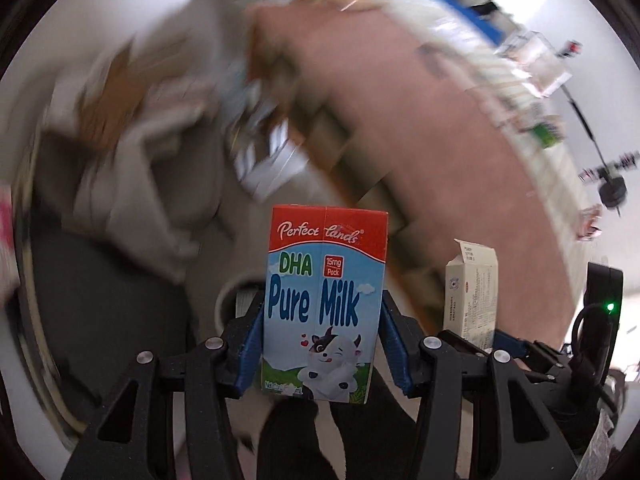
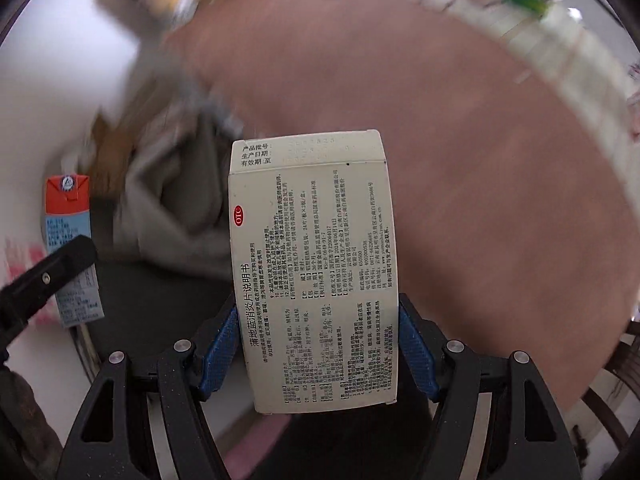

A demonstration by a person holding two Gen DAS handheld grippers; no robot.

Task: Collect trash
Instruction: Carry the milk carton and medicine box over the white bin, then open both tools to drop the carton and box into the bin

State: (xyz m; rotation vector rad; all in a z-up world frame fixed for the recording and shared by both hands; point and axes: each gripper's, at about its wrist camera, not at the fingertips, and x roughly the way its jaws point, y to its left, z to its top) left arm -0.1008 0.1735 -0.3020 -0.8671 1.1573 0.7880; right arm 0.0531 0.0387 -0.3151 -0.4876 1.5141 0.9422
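Note:
My left gripper (image 1: 322, 340) is shut on a small milk carton (image 1: 324, 300), red on top and blue below, with "Pure Milk" and a cartoon cow. It holds the carton upright in the air. My right gripper (image 2: 316, 340) is shut on a white medicine box (image 2: 316, 264) printed with Chinese text and a red OTC mark. The medicine box also shows in the left wrist view (image 1: 472, 292) at the right, and the milk carton in the right wrist view (image 2: 72, 248) at the left. Both are over a dark bin (image 2: 152, 288) that holds grey crumpled material (image 2: 180, 208).
The background is blurred by motion. A round pinkish-brown tabletop (image 1: 420, 140) with litter along its far edge lies behind. Paper and cardboard scraps (image 1: 112, 96) lie in the bin area. A white floor (image 2: 60, 80) lies to the left.

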